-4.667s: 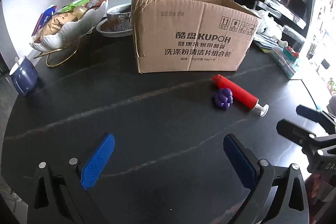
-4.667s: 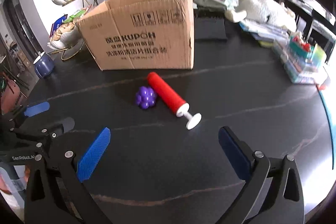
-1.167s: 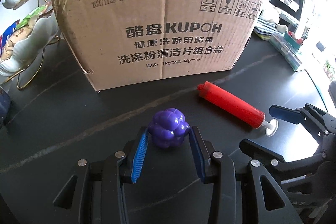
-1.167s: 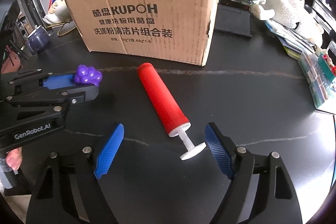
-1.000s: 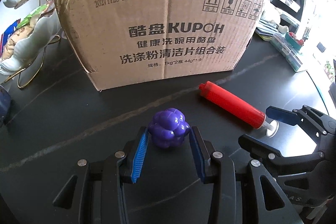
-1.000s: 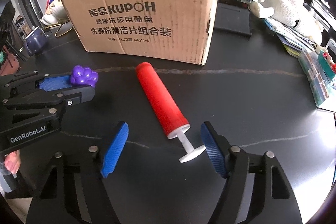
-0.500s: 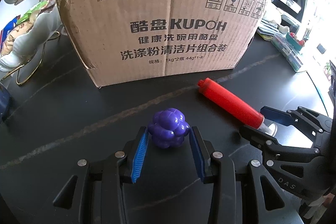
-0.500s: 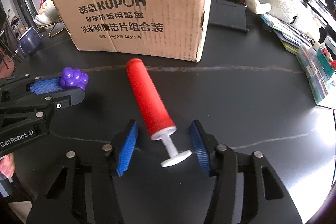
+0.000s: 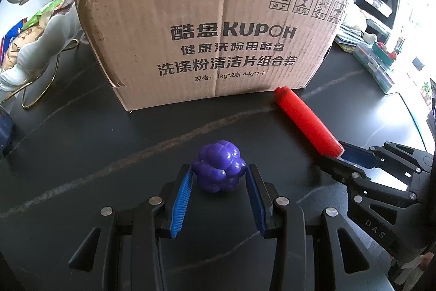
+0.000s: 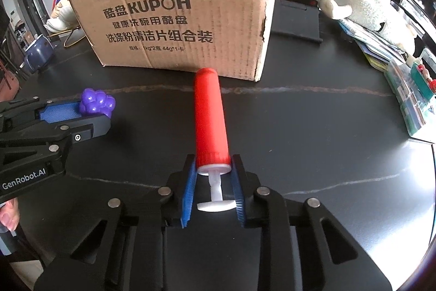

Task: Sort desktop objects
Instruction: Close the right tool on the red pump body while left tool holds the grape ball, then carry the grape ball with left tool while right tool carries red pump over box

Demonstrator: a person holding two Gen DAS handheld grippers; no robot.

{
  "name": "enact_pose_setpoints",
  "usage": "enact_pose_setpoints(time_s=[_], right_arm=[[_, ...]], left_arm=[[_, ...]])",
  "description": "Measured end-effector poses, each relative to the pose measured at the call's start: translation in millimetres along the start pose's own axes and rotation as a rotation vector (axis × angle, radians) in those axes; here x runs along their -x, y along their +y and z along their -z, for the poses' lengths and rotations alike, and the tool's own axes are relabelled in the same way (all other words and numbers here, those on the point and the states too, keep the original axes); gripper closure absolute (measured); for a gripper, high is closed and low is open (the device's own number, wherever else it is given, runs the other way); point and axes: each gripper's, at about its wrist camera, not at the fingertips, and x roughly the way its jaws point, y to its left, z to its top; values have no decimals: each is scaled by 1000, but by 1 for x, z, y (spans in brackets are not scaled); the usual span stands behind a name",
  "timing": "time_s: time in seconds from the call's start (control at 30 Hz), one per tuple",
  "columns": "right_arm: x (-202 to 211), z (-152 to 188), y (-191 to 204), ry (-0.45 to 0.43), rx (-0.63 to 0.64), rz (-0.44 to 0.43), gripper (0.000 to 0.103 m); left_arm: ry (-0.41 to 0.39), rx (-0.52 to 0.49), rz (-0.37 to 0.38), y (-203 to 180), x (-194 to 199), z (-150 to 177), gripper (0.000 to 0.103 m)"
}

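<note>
Gripping the knobbly purple plastic grape cluster (image 9: 218, 171) between the blue ribbed pads of my left gripper (image 9: 218, 176), I have it pinched on both sides near the fingertips; from the right wrist view the same cluster (image 10: 97, 102) sits at the far tip of that gripper (image 10: 81, 113), and I cannot tell whether it rests on the tabletop or is raised off it. My right gripper (image 10: 213, 182) is clenched on the red cylindrical hand pump with a white plunger (image 10: 210, 124), the pads clamped on the near end of the red barrel where the white collar begins, with the plunger rod and its flat white handle lying between the fingers behind that point. The pump's barrel points away from me toward the large brown corrugated cardboard box printed with KUPOH and Chinese text (image 9: 215, 34), its far end close to the foot of the box's front wall. In the left wrist view the pump (image 9: 305, 122) runs diagonally to the right of the grape cluster, its near end hidden inside the right gripper (image 9: 346, 154). Both items are over the dark stone-look tabletop (image 9: 95, 143), in front of the box. A white shell-shaped dish on a gold wire stand (image 9: 35, 51) stands at the far left, and a white plush toy (image 10: 368, 4) lies at the far right.
</note>
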Motion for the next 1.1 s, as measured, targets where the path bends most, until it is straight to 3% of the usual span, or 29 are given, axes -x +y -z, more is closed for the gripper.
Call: enact_pose_setpoints(time_s=[0.5,1.1], right_arm=[[13,0,11,-43,26,30,80],[59,16,26,-50,-80,3,80]], left_arm=[[-15,9,-6,2,6,-2,66],[-45,-4,-8,3,50,12,66]])
